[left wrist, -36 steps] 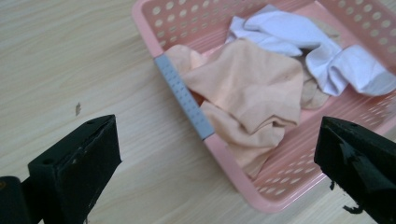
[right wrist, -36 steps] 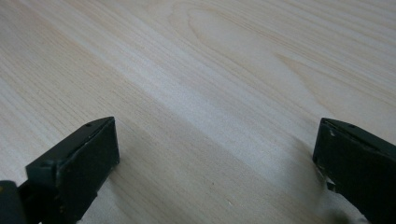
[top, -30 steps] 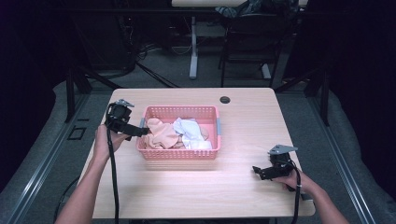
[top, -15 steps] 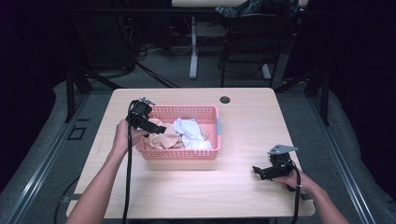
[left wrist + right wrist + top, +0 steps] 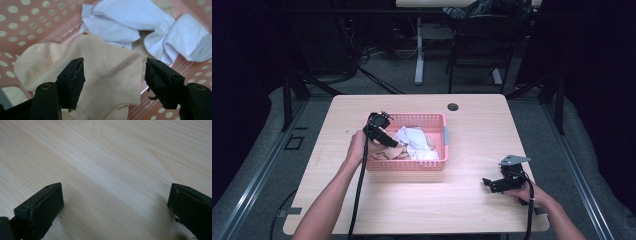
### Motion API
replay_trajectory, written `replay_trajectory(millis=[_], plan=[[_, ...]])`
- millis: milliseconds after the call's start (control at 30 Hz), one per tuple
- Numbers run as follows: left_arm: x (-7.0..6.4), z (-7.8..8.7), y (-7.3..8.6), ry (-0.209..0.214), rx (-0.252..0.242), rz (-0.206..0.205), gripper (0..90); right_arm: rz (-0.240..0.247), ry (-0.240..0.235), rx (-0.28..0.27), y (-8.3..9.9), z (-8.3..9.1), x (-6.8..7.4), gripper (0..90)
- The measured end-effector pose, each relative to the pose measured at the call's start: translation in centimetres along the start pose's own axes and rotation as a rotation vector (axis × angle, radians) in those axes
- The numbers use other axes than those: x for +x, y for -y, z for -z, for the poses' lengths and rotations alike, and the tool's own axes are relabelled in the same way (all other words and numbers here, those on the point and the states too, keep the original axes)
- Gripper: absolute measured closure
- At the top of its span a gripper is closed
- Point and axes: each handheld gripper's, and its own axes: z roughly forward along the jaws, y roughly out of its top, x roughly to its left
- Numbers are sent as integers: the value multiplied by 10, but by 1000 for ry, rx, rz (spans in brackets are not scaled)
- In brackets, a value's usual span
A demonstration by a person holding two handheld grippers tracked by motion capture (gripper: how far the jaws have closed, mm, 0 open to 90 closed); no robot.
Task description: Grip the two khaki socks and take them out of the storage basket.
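Note:
A pink perforated basket (image 5: pixel 408 164) stands mid-table with beige socks (image 5: pixel 387 151) and white socks (image 5: pixel 416 143) in it. My left gripper (image 5: pixel 393 144) reaches over the basket's left rim, open, its jaws wide above a beige sock (image 5: pixel 105 75) without touching it. White socks (image 5: pixel 125 22) lie just beyond, against the basket wall (image 5: pixel 27 22). My right gripper (image 5: pixel 486 182) rests low over the bare wooden tabletop (image 5: pixel 120 165) at the front right, open, with nothing between its jaws.
A black round grommet (image 5: pixel 453 106) is set in the table (image 5: pixel 337 200) near its far edge. Bare wood surrounds the basket on all sides. Beyond the table are desk legs, cables and a chair on a grey floor.
My left gripper moved right from the table left of the basket, over its rim and down toward the beige sock. The right gripper has stayed put.

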Motion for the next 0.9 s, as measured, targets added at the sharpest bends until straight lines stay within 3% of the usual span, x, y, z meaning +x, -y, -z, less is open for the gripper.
replay_trajectory(millis=[200, 400, 467, 633, 900], plan=[[-6, -18, -6, -47, 79, -20, 476, 0, 2, 0, 0, 0, 0, 0], [-6, -23, -7, -61, 104, -18, 609, -1, 1, 3, 0, 0, 0, 0], [-4, -24, -6, -65, 111, -9, 699, 0, 0, 0, 0, 0, 0, 0], [0, -23, -5, -58, 101, -3, 827, 0, 2, 0, 0, 0, 0, 0], [2, -15, -2, -54, 66, -4, 876, 0, 1, 0, 0, 0, 0, 0]])
